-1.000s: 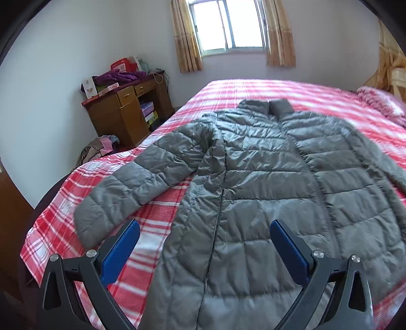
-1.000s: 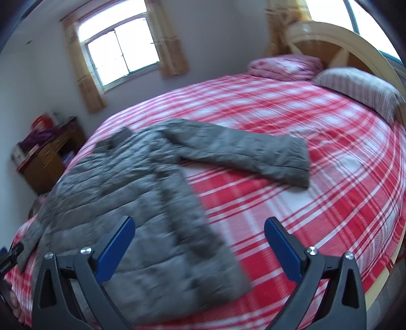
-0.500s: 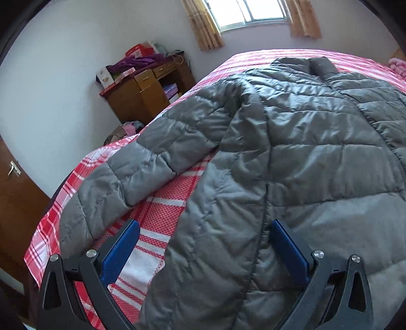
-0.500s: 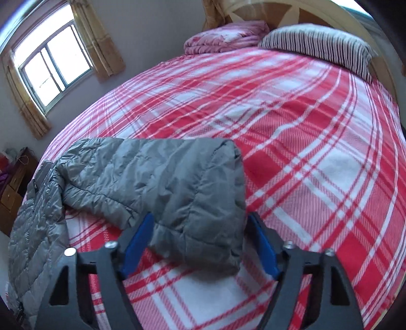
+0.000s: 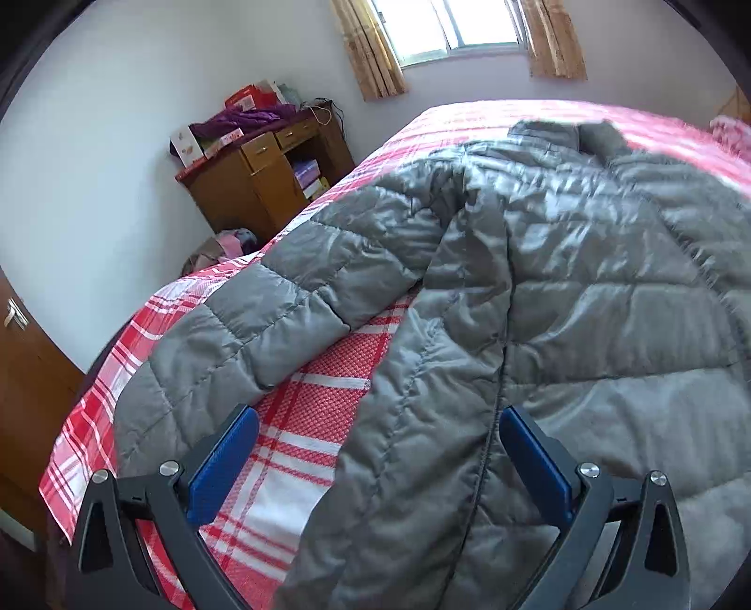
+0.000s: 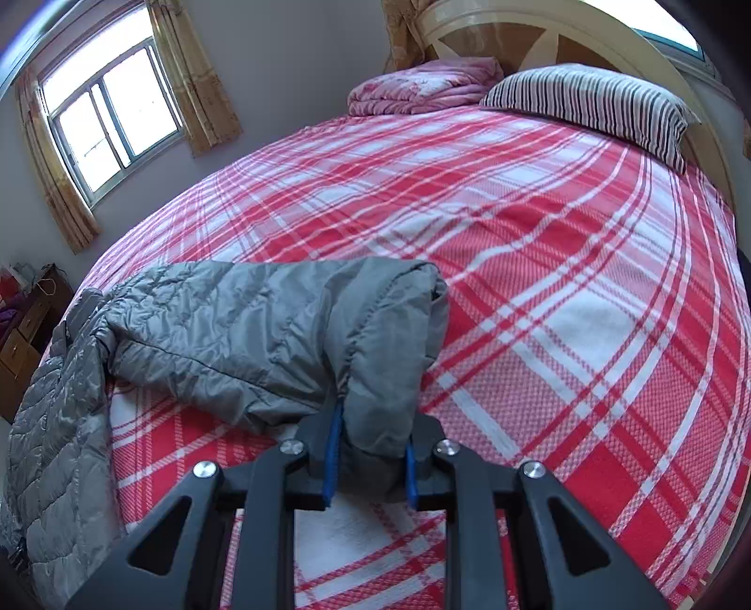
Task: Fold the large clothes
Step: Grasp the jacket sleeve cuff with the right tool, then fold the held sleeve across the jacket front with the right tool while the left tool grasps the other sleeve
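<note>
Grey quilted jacket [image 5: 586, 291] spread flat on a bed [image 6: 540, 244] covered by a red-and-white plaid sheet.

Right tool [image 6: 368, 462]: jaws closing on the cuff end of one sleeve [image 6: 263, 338]. The blue pads press the bunched cuff from both sides, so the fabric is pinched between them. The sleeve runs ahead and to the left of this tool towards the jacket body, which lies at the tool's far left. Ahead and to its right, at the headboard, lie a striped pillow [image 6: 591, 105] and a folded pink blanket [image 6: 422, 87].

Left tool [image 5: 375, 462]: released, its two blue pads spread wide. The jacket's front edge, with the zipper line, lies between the pads; whether either pad touches the fabric cannot be told. The other sleeve [image 5: 263, 324] extends ahead and to the left of this tool, its cuff just beside the left pad. A wooden desk [image 5: 263, 178] stands beyond the bed, far ahead to the left, under a curtained window [image 5: 450, 28].
</note>
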The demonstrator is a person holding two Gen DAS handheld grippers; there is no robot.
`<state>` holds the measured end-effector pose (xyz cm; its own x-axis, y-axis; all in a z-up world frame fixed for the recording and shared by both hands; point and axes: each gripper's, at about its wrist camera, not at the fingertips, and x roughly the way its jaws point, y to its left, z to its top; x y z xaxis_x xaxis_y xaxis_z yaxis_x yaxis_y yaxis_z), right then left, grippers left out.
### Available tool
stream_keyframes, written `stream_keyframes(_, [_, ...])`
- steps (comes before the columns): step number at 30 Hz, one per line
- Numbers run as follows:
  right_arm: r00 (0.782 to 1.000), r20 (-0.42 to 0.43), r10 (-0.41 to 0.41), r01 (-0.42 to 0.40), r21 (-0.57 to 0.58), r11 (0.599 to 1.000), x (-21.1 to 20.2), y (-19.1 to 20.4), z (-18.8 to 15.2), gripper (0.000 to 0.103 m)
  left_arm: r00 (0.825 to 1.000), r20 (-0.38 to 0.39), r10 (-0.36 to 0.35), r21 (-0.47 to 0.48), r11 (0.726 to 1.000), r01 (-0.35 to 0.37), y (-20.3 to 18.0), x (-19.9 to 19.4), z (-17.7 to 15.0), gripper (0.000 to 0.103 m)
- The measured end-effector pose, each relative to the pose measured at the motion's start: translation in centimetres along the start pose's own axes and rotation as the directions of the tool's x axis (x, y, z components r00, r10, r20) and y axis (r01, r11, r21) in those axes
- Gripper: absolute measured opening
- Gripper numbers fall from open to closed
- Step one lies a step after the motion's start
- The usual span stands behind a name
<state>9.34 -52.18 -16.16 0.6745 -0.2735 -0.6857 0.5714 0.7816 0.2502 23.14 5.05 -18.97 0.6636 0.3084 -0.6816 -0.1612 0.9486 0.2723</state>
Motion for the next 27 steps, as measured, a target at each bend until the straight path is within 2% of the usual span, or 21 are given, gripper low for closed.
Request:
stream_keyframes(5, [0.998, 0.065, 0.019, -0.013, -0.087, 0.996, -1.8, 3.7, 1.5, 0.023, 1.0, -0.004, 0.014, -0.007, 1.0, -0.014, 0.8, -1.3, 1.4, 0.102])
stream_keyframes(8, [0.993, 0.11, 0.052, -0.032, -0.175, 0.984, -3.4, 7.4, 2.2, 0.023, 1.0, -0.01, 0.008, -0.031, 1.0, -0.008, 1.4, -1.3, 2.7, 0.102])
stream_keyframes(15, [0.975, 0.152, 0.165, -0.098, -0.374, 0.922, -6.2, 17.3, 2.1, 0.023, 0.999, 0.039, 0.01, -0.063, 0.998, -0.007, 2.0, -2.2, 5.7, 0.102])
stream_keyframes(20, [0.962, 0.139, 0.234, -0.137, -0.496, 0.857, -6.6, 23.6, -0.2, 0.021, 0.999, 0.043, -0.002, -0.073, 0.997, 0.005, 1.8, -1.6, 7.4, 0.102])
stream_keyframes(27, [0.955, 0.055, 0.293, -0.196, -0.623, 0.757, -4.2, 30.9, -6.8, 0.021, 1.0, 0.02, -0.006, -0.074, 0.997, 0.007, 1.6, -0.1, 8.0, 0.102])
